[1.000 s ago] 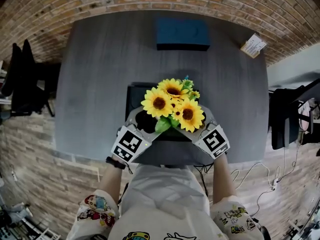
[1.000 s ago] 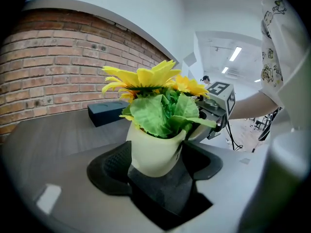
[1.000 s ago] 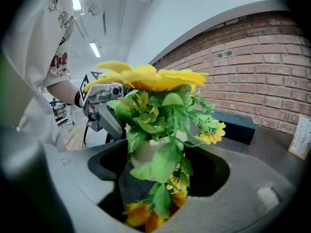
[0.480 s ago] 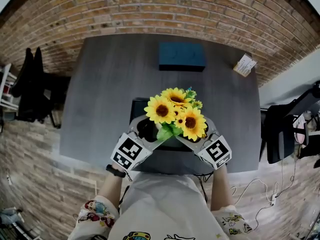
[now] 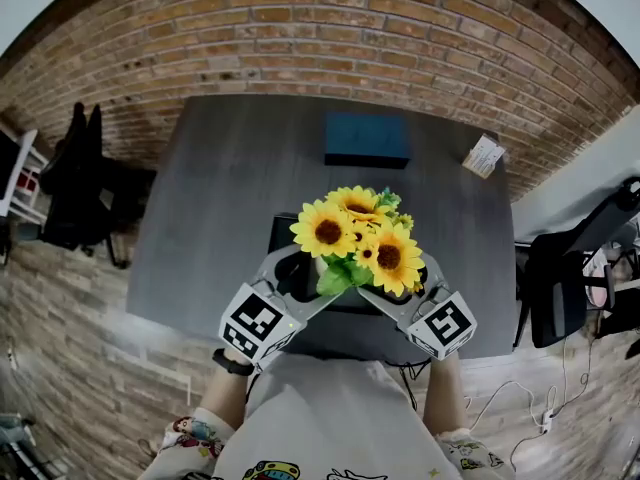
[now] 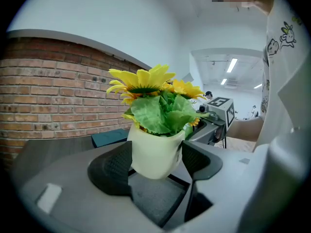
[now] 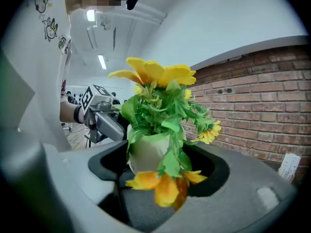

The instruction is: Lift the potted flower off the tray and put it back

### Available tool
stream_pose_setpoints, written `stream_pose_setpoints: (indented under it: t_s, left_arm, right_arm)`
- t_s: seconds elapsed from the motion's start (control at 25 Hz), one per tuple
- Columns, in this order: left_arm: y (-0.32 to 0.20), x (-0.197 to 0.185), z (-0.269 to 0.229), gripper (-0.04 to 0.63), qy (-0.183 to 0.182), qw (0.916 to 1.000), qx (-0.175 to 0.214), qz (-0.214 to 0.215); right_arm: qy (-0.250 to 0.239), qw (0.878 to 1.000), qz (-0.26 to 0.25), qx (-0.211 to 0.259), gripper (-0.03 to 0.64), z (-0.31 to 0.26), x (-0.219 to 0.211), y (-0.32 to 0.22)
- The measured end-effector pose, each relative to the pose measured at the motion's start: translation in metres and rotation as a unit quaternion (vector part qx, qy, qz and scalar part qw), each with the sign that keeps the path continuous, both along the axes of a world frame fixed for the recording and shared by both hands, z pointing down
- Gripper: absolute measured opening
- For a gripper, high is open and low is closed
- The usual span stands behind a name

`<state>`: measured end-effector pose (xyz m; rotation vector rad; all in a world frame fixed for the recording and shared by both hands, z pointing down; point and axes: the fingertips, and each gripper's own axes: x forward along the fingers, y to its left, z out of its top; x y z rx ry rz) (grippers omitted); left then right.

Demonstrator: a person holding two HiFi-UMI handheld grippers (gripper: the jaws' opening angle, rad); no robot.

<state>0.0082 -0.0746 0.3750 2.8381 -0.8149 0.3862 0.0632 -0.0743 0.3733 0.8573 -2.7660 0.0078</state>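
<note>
- A brick wall (image 5: 300, 38) is running behind the far edge of the scene.
- A grey table (image 5: 220, 188) is standing in front of it, mostly bare.
- A person in a white shirt (image 5: 330, 418) is standing at the near edge with both forearms reaching forward.
- A black chair (image 5: 75, 173) is sitting off the table's left side.
- A dark tray (image 5: 284, 232) is lying on the near middle of the table, and flowers are covering much of it in the head view.
- A blue box (image 5: 367, 140) is lying near the far edge, well apart from the tray.
- The left gripper (image 5: 300, 280) is gripping the pot (image 6: 153, 152). Its jaws are standing wide, with a pad pressing on each side of the pot.
- The right gripper (image 5: 400, 286) is coming in from the opposite side and is also gripping the pot. Its jaws are set wide around it, though leaves are hiding the far pad's contact.
- The pot, cream-coloured, is hanging in the air above the tray and tilting slightly, with its rounded base resting on nothing.
- Sunflowers (image 5: 360, 238) are spreading over the pot, and one bloom (image 7: 163, 186) is drooping low in front of the right gripper's camera.
- A small card (image 5: 484, 155) is lying at the far right corner.
</note>
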Motion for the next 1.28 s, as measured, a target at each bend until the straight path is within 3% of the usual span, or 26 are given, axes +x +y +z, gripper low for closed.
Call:
stream_pose_setpoints:
  t_s: [0.4,1.28]
  left_arm:
    - [0.013,-0.006,-0.034,0.336,0.020,0.9994,0.027,-0.003]
    - [0.029,-0.018,-0.025,0.336,0.024,0.9995,0.018,0.002]
  right_arm:
    - [-0.010,0.999,-0.002,0.042,0.359,-0.039,-0.005,0.015]
    - [0.004,0.999,0.009,0.038,0.357,-0.031,-0.018,0.031]
